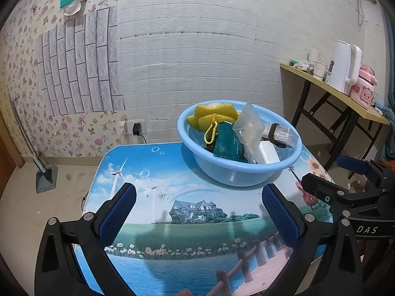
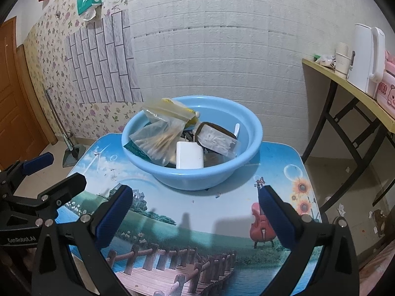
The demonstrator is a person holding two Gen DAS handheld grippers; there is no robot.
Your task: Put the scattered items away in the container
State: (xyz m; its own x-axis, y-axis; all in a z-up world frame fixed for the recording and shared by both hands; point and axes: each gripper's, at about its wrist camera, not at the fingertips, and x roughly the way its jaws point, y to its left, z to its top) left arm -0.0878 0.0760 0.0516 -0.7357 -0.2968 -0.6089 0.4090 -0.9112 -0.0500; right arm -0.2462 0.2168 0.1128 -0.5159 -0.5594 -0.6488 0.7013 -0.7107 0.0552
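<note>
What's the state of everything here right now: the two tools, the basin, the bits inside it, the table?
Left tool: open, holding nothing.
Right tool: open, holding nothing.
Blue basin: upright on the table, filled with items.
Clear bag of swabs: inside the basin, leaning on its rim.
White charger: inside the basin.
Yellow mesh item: inside the basin.
Table: no loose items visible.

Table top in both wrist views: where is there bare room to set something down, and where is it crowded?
The printed table is bare from the blue basin forward to the near edge, between both open grippers (left gripper, right gripper). Bare strips also flank the basin, towards the windmill print and the sunflower print. The basin itself is crowded: clear bags, white charger, yellow pouch.
</note>
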